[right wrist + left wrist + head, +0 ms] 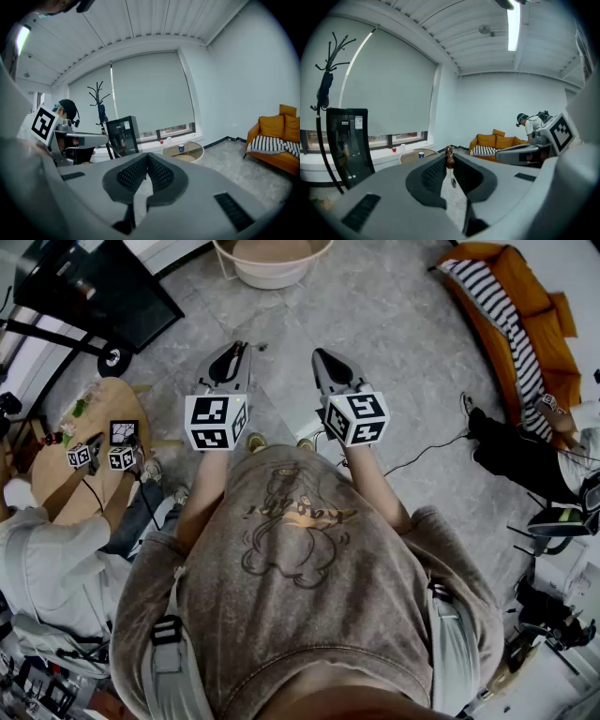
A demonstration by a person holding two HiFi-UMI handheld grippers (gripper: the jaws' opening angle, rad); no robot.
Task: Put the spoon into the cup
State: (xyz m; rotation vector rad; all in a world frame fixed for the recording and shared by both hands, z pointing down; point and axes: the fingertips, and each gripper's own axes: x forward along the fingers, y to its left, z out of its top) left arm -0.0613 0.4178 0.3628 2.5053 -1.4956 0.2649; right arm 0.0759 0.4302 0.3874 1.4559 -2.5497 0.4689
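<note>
1. Left: my left gripper (236, 351), held over the grey floor (394, 324). Its jaws pinch the spoon (450, 161) by its brown beaded handle, with the bowl hanging down.
2. Far centre: a round table (407, 158) carries the blue cup (421, 154), well apart from the spoon.
3. Right of centre: my right gripper (322, 360), jaws pressed together with nothing between them.
4. Far right: an orange sofa (525, 287) with a striped cushion (497, 315).
</note>
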